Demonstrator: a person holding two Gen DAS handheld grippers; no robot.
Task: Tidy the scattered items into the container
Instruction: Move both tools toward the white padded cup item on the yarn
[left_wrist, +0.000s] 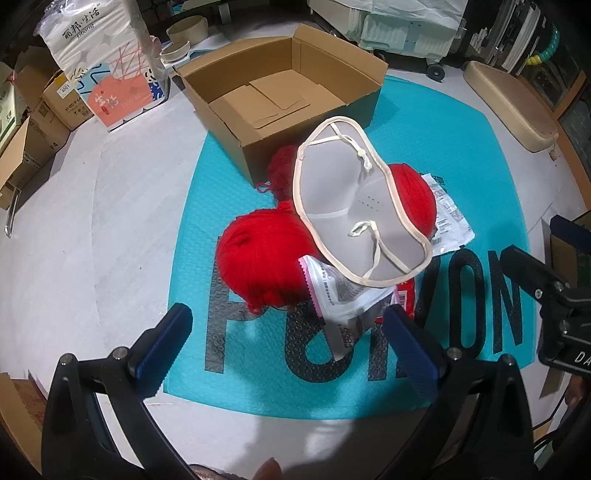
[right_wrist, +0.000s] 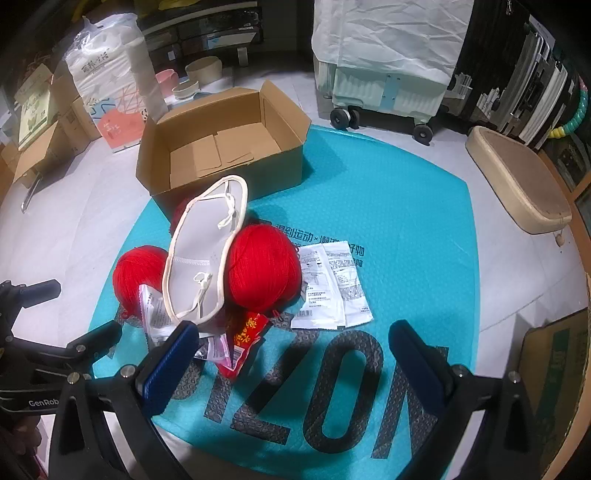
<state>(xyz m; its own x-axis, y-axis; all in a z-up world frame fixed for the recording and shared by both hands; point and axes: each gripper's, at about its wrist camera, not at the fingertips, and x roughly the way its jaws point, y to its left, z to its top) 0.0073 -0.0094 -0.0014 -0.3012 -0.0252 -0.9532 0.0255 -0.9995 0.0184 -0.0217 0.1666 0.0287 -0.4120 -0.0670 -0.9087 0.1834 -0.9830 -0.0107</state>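
An open cardboard box (left_wrist: 280, 92) (right_wrist: 221, 144) stands empty at the far side of a teal mat (left_wrist: 461, 155) (right_wrist: 388, 221). In front of it lie red yarn balls (left_wrist: 258, 254) (right_wrist: 262, 266), with a grey face mask (left_wrist: 354, 206) (right_wrist: 203, 251) lying over them. White sachets (right_wrist: 332, 284) (left_wrist: 447, 214), a pink-edged white packet (left_wrist: 340, 295) (right_wrist: 155, 310) and a red snack packet (right_wrist: 247, 339) lie around them. My left gripper (left_wrist: 284, 339) is open and empty, just short of the pile. My right gripper (right_wrist: 295, 354) is open and empty near the red packet.
A tissue pack (left_wrist: 107, 62) (right_wrist: 110, 77), cardboard boxes (left_wrist: 33, 122) and bowls (left_wrist: 184, 33) stand at the back left. A pale suitcase (right_wrist: 388, 85) and a beige cushion (right_wrist: 517, 177) (left_wrist: 513, 103) sit at the right. The right gripper shows at the left wrist view's right edge (left_wrist: 546, 295).
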